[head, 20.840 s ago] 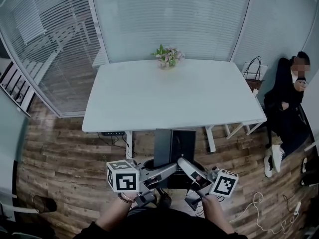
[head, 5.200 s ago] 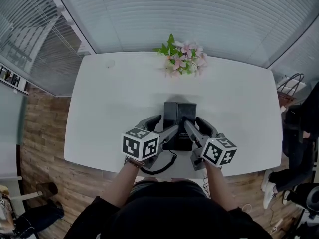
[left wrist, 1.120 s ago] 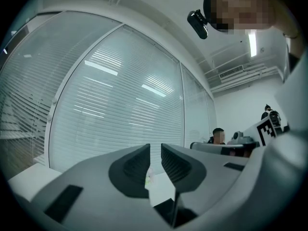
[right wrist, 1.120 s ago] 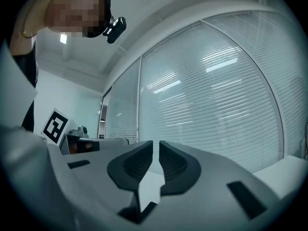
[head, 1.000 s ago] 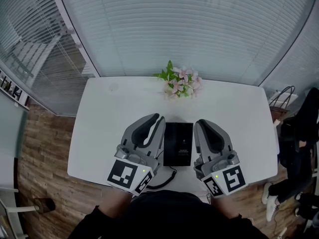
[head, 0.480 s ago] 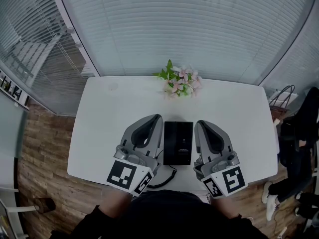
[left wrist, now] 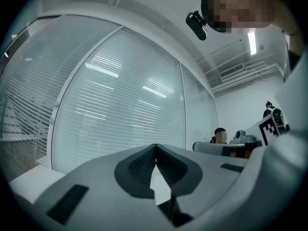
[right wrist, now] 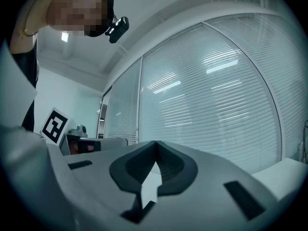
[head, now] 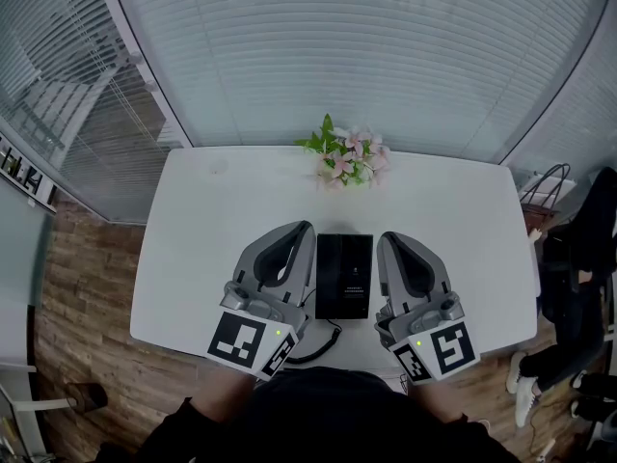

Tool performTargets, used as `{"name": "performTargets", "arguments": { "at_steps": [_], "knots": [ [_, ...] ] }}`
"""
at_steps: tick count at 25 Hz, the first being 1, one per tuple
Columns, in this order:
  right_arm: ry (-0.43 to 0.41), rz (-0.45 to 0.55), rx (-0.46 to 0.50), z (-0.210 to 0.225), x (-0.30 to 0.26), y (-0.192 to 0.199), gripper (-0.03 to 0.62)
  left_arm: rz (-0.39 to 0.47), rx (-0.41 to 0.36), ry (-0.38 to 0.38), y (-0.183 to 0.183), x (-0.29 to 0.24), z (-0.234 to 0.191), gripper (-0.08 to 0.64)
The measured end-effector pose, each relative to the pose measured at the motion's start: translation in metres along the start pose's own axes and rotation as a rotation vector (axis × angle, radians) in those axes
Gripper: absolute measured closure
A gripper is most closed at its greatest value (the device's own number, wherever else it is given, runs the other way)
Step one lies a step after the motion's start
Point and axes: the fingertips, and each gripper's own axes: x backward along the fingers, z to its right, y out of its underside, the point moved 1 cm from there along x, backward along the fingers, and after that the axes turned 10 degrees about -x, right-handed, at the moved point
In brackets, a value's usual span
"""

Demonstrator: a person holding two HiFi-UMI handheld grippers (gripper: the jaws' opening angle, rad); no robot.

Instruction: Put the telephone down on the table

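Black telephone [head: 345, 276] lay flat on the white table [head: 193, 220], between the left gripper [head: 308, 230] and right gripper [head: 383, 240]. Both pairs of jaws were closed on nothing. Placement appeared complete, with no step left.

Black telephone [head: 344, 276]; white table [head: 193, 249]; pink flowers [head: 349, 159].

Pink flowers [head: 349, 159], slatted blinds [head: 337, 56] behind, wood-plank floor [head: 87, 287], person in dark clothes [head: 578, 258] at right
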Motion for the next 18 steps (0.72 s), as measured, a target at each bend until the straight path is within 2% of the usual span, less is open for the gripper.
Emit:
{"name": "performTargets", "arguments": {
  "at_steps": [7, 18],
  "knots": [
    [-0.006, 0.001, -0.011, 0.0010, 0.0008, -0.0009, 0.586, 0.006, -0.007, -0.003, -0.0032, 0.0004, 0.0003, 0.546],
    [-0.004, 0.000, 0.029, -0.0014, 0.0010, -0.0030, 0.588, 0.009, -0.009, -0.009, -0.0026, 0.0003, -0.0003, 0.546]
  ]
}}
